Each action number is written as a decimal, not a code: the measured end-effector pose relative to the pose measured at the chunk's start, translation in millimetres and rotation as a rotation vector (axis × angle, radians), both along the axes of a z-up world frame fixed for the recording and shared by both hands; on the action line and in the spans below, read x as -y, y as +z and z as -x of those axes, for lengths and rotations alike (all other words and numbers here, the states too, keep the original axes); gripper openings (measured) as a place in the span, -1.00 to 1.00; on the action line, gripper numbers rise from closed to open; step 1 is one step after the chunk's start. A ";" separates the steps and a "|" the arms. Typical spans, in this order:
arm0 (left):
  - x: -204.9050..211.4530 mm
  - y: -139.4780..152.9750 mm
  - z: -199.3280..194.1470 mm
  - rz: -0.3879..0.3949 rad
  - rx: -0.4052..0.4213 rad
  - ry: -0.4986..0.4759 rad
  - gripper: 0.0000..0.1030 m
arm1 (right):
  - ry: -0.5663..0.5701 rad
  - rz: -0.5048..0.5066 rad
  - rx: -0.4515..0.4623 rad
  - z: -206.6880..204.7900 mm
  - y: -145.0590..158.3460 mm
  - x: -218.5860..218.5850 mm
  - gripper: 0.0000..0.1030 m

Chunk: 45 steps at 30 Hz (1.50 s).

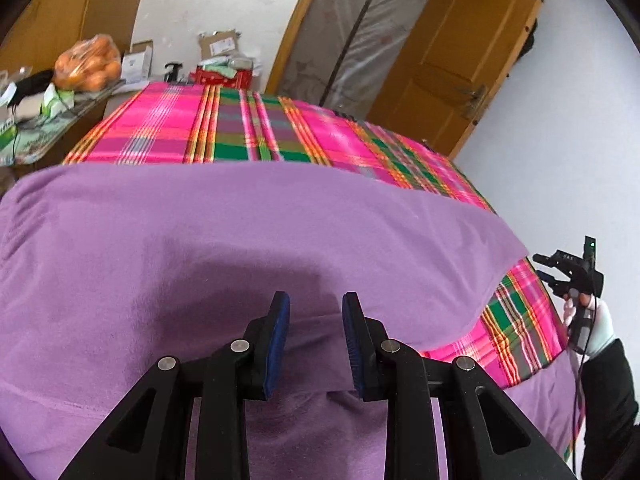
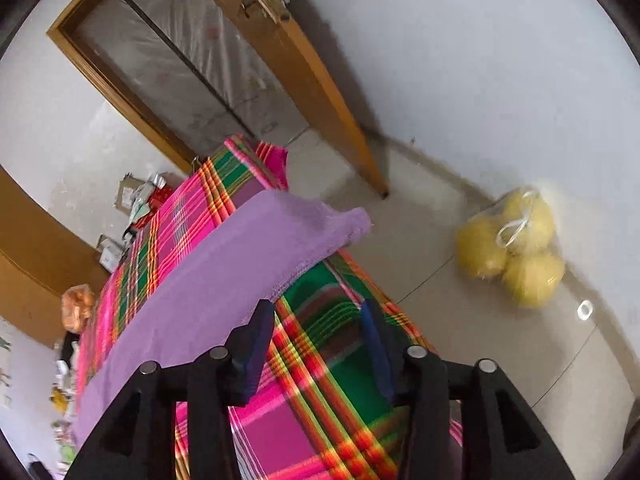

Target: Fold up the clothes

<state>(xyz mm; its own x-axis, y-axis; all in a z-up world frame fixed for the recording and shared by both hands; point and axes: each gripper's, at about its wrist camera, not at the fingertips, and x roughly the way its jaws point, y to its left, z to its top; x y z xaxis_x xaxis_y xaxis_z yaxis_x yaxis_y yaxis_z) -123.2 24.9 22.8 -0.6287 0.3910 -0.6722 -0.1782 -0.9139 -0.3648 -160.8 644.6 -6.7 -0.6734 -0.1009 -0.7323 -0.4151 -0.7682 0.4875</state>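
Pale walls and a glossy tiled floor [image 2: 472, 320] are framing a table draped in a bright pink, green and orange plaid cloth [image 1: 248, 128], its woven stripes running in straight bands to the far edge. Across the near part of that cloth a soft, matte purple garment [image 1: 248, 240] is lying, with a straight far edge and a folded layer forming a ridge close to the camera. The left gripper [image 1: 316, 344] is holding that ridge, its blue ribbed pads narrowly set with the fabric pinched between them. The right gripper [image 2: 316, 352] is hovering over bare plaid beside the garment's stitched hem, its jaws standing wide with nothing between them. A white-gloved hand [image 1: 596, 328] in a dark sleeve is carrying it at the table's right edge. Round yellow fruit in a clear bag [image 2: 512, 252] is sitting on the floor by the wall, near a wooden door [image 2: 288, 60].
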 end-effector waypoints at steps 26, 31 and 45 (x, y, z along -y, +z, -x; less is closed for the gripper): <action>-4.4 -1.7 -3.3 -0.027 0.020 -0.017 -0.45 | -0.097 -0.219 -0.110 10.2 26.5 7.4 -0.76; -9.9 -0.9 -5.0 -0.009 0.012 -0.034 -0.45 | 0.288 -0.272 -0.072 56.6 29.5 91.8 -0.76; 5.8 13.8 -10.4 0.156 -0.068 0.166 -0.45 | 0.371 -0.435 -0.029 120.6 9.8 142.3 -0.78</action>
